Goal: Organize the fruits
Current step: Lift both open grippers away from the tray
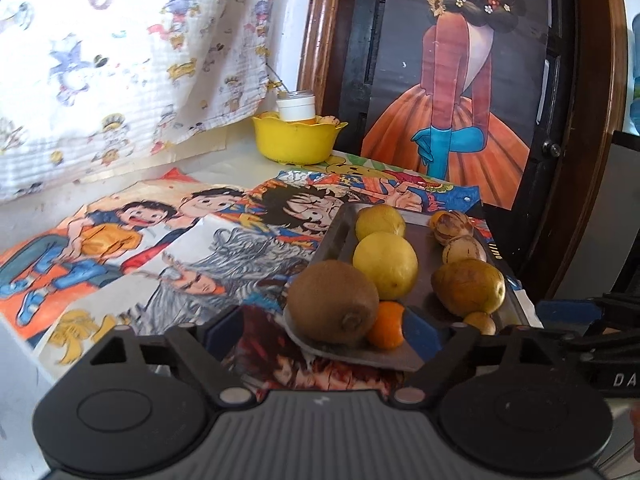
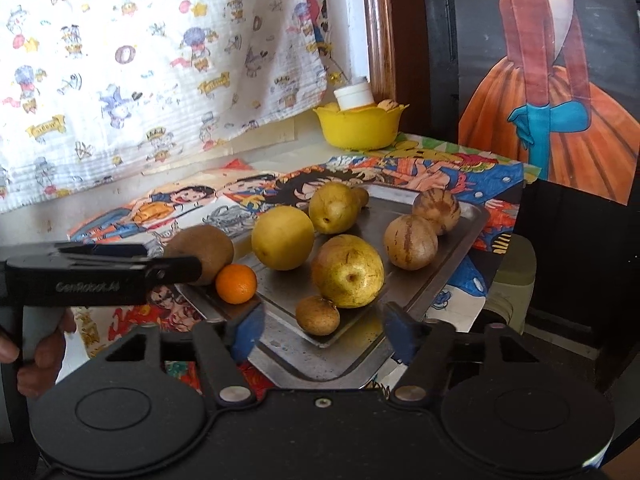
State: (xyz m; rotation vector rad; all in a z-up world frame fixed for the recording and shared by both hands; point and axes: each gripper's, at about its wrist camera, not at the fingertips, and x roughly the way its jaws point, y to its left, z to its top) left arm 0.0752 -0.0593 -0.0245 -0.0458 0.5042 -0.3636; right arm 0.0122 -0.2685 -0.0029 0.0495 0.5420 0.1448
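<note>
Both your hand-held grippers, left (image 1: pixel 320 328) and right (image 2: pixel 320 330), gape wide, holding nothing. The fruits crowd the metal tray (image 2: pixel 452 276) on the bench; kiwi (image 2: pixel 200 250) and orange (image 2: pixel 236 283) sit on its near-left rim, a yellow bowl (image 2: pixel 356 128) well behind

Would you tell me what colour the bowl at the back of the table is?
The bowl is bright yellow, with a scalloped rim; it shows best in the right wrist view.

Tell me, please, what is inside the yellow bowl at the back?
In the yellow bowl stands a white-capped container beside a pale striped fruit. The bowl's wall hides whatever lies lower.
</note>
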